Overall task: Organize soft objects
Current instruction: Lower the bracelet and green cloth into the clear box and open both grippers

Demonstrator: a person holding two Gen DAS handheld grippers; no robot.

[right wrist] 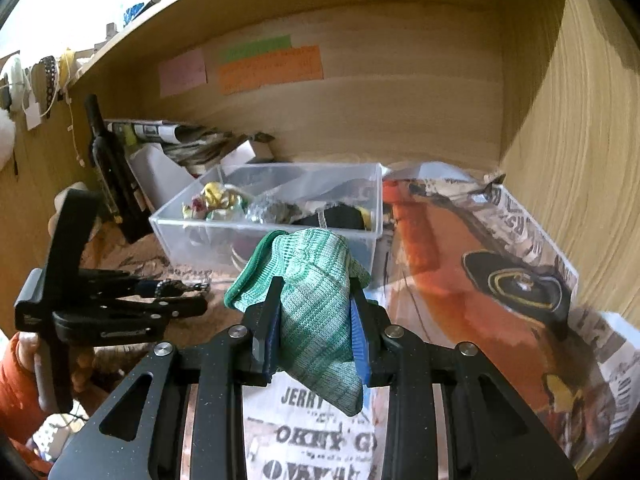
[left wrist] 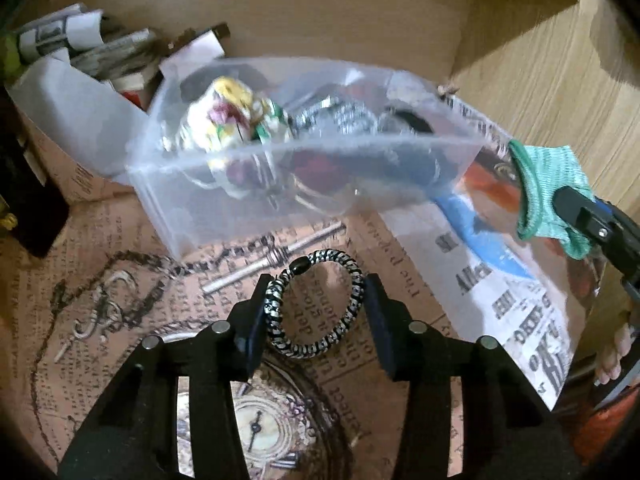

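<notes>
My left gripper (left wrist: 316,286) is shut on a black-and-white braided bracelet (left wrist: 316,304) and holds it above the paper-lined shelf floor, in front of a clear plastic bin (left wrist: 168,184). The bin holds a floral fabric piece (left wrist: 232,116) and dark and silvery soft items. My right gripper (right wrist: 314,308) is shut on a green knitted cloth (right wrist: 316,320), which hangs between the fingers just in front of the bin (right wrist: 368,184). The right gripper with the cloth (left wrist: 548,184) shows at the right of the left wrist view. The left gripper (right wrist: 188,292) shows at the left of the right wrist view.
I am inside a wooden shelf compartment with a back wall (right wrist: 360,112) and a right side wall (right wrist: 580,160). Rolled newspapers in a cardboard box (left wrist: 80,52) stand left of the bin. A dark bottle (right wrist: 108,160) leans at the left. Printed paper (right wrist: 480,240) lines the floor.
</notes>
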